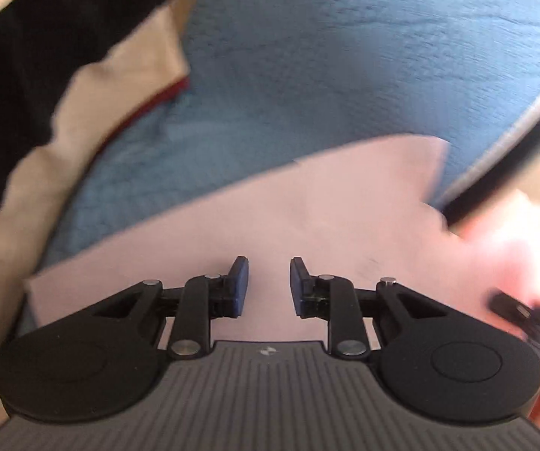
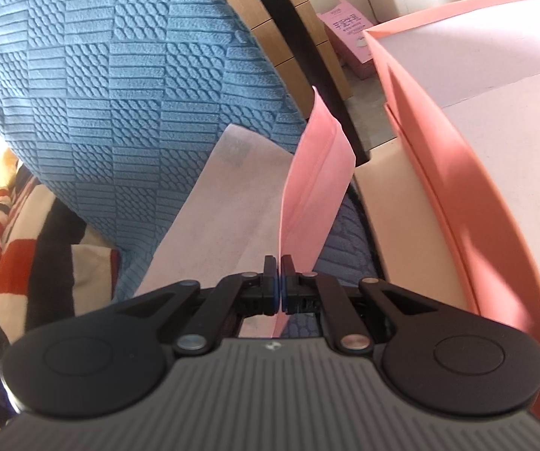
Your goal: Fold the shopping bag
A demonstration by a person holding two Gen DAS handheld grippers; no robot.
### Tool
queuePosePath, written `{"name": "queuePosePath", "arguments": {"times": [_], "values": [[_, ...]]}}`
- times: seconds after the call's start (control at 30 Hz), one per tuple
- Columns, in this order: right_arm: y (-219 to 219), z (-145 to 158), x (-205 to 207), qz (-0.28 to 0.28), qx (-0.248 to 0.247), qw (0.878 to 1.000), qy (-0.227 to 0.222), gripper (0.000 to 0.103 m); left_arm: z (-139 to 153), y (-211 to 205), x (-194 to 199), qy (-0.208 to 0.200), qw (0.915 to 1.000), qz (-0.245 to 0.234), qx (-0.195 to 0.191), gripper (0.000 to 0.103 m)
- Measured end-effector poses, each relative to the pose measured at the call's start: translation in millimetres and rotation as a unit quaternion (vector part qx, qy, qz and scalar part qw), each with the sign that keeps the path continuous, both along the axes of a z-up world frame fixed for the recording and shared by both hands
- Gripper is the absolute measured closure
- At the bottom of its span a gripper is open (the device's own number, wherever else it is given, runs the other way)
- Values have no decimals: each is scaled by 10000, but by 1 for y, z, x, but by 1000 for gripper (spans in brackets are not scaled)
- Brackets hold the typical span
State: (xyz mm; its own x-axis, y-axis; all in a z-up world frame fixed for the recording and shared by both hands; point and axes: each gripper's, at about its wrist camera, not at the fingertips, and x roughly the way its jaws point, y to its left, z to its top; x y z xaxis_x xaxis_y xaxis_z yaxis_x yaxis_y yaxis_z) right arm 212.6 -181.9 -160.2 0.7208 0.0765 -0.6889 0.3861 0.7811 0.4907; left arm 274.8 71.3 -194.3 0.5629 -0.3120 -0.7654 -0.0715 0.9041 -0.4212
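Right gripper (image 2: pixel 279 282) clenched on pink bag handle (image 2: pixel 317 173), lifting it, likely to start fold. Left gripper (image 1: pixel 269 286) released, hovering over pale pink shopping bag (image 1: pixel 307 218) spread flat on blue textured cover (image 1: pixel 326 56) beyond.

Each camera sits behind its own fingers and looks forward, close above the bag (image 1: pixel 270 221). Both views share the bag and the blue cover (image 2: pixel 119 94).

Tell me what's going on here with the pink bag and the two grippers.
A person is folding a pink shopping bag on a blue textured cover. The right gripper is shut on a raised pink flap of the bag. The left gripper hovers open over the flat part, holding nothing.
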Motion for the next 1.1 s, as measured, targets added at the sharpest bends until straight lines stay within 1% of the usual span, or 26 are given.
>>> {"name": "queuePosePath", "arguments": {"times": [0.07,0.13,0.2,0.27,0.33,0.4,0.47,0.6,0.63,0.7,0.73,0.77,0.8,0.83,0.87,0.93,1.0,1.1], "values": [[2,0,1,166,74,9998,-25,98,11,-13,-7,-152,9984,-546,-78,75],[3,-1,2,218,150,9996,-26,98,22,-28,-14,-349,9928,-1122,-210,75],[5,0,2,248,66,9997,4,98,30,-42,-23,-493,9845,-1598,-522,75],[5,0,2,225,87,9997,33,98,32,-57,-30,-528,9738,-2037,-862,75],[2,-1,3,179,169,9997,55,98,30,-73,-34,-431,9647,-2414,-965,75],[0,-3,2,125,204,9996,115,98,30,-87,-40,-437,9582,-2688,-876,74],[-1,-5,3,78,264,9995,168,98,31,-94,-45,-483,9533,-2848,-883,74],[-6,-8,3,19,424,9990,160,98,35,-86,-40,-549,9448,-2993,-1215,73],[-6,-9,4,17,416,9990,169,98,36,-86,-42,-569,9429,-3042,-1233,73],[-5,-9,5,15,425,9989,184,98,37,-90,-39,-638,9415,-3128,-1079,73],[-5,-9,6,23,435,9989,179,98,35,-94,-35,-630,9409,-3174,-997,69],[-5,-9,7,34,434,9989,174,98,35,-96,-37,-603,9417,-3186,-904,63],[-4,-8,7,44,429,9989,168,98,34,-99,-38,-586,9442,-3148,-769,61],[-3,-8,8,50,427,9989,158,98,33,-101,-39,-630,9458,-3127,-603,61],[-3,-7,8,50,423,9990,149,98,34,-103,-41,-689,9455,-3149,-457,61],[-3,-6,10,46,401,9991,147,98,32,-108,-42,-728,9426,-3238,-357,61],[-4,-8,10,5,376,9991,187,98,31,-107,-41,-684,9441,-3208,-337,68],[-6,-13,10,-101,346,9987,369,96,28,-100,-39,-556,9489,-3069,-479,74]]}}
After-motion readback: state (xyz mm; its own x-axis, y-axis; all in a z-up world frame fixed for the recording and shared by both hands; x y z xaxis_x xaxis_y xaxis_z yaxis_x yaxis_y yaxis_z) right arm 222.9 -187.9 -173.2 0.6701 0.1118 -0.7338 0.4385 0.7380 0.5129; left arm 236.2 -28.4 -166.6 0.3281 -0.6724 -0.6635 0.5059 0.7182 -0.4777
